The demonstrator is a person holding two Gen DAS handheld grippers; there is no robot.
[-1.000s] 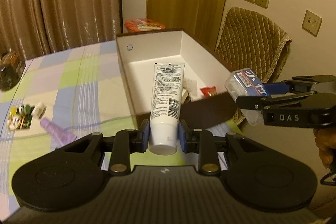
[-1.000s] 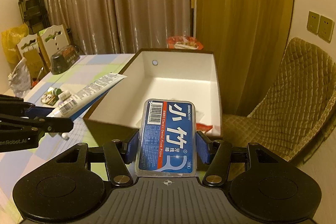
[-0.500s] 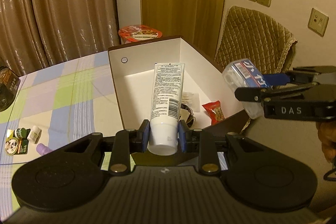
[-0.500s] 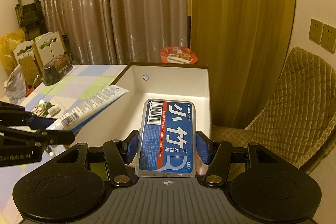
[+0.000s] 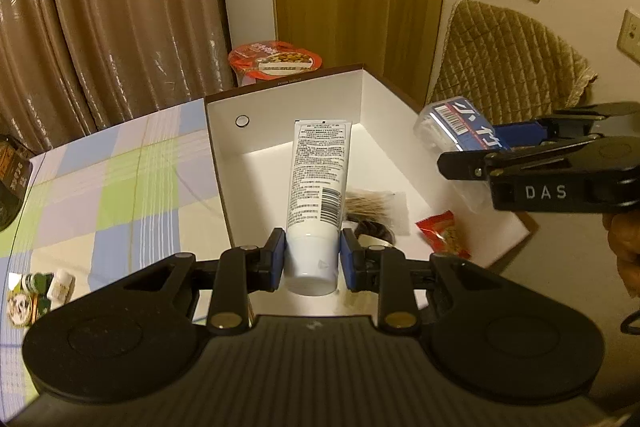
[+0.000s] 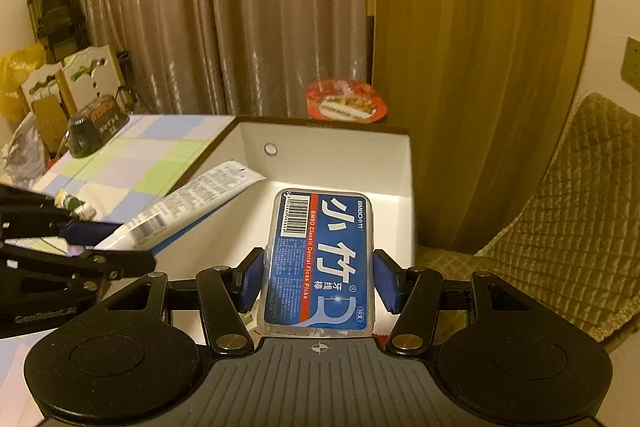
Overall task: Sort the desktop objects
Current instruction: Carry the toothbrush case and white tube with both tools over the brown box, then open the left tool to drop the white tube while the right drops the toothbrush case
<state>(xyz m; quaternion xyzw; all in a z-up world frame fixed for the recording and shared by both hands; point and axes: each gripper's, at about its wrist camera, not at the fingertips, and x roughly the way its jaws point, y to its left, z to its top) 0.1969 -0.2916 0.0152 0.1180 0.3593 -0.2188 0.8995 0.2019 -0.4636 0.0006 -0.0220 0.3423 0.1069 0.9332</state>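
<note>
My left gripper (image 5: 312, 253) is shut on a white tube (image 5: 318, 187), gripped near its cap end, and holds it over the open white box (image 5: 288, 115). My right gripper (image 6: 318, 277) is shut on a blue dental floss pick box (image 6: 320, 259), also above that white box (image 6: 340, 151). In the left wrist view the right gripper (image 5: 516, 139) comes in from the right with the floss box (image 5: 460, 127) over the box's right wall. The tube (image 6: 192, 199) and left gripper (image 6: 92, 231) show at the left of the right wrist view.
Inside the box lie a red snack packet (image 5: 442, 237), a brush-like item (image 5: 368, 205) and a dark object. A red-lidded noodle bowl (image 5: 274, 61) stands behind the box. Small bottles (image 5: 40, 291) lie on the checked tablecloth (image 5: 120, 187). A quilted chair (image 6: 560, 207) stands on the right.
Both grippers have moved forward over the white box with their loads; the box now lies closer and lower in both views. Both grips are unchanged.
</note>
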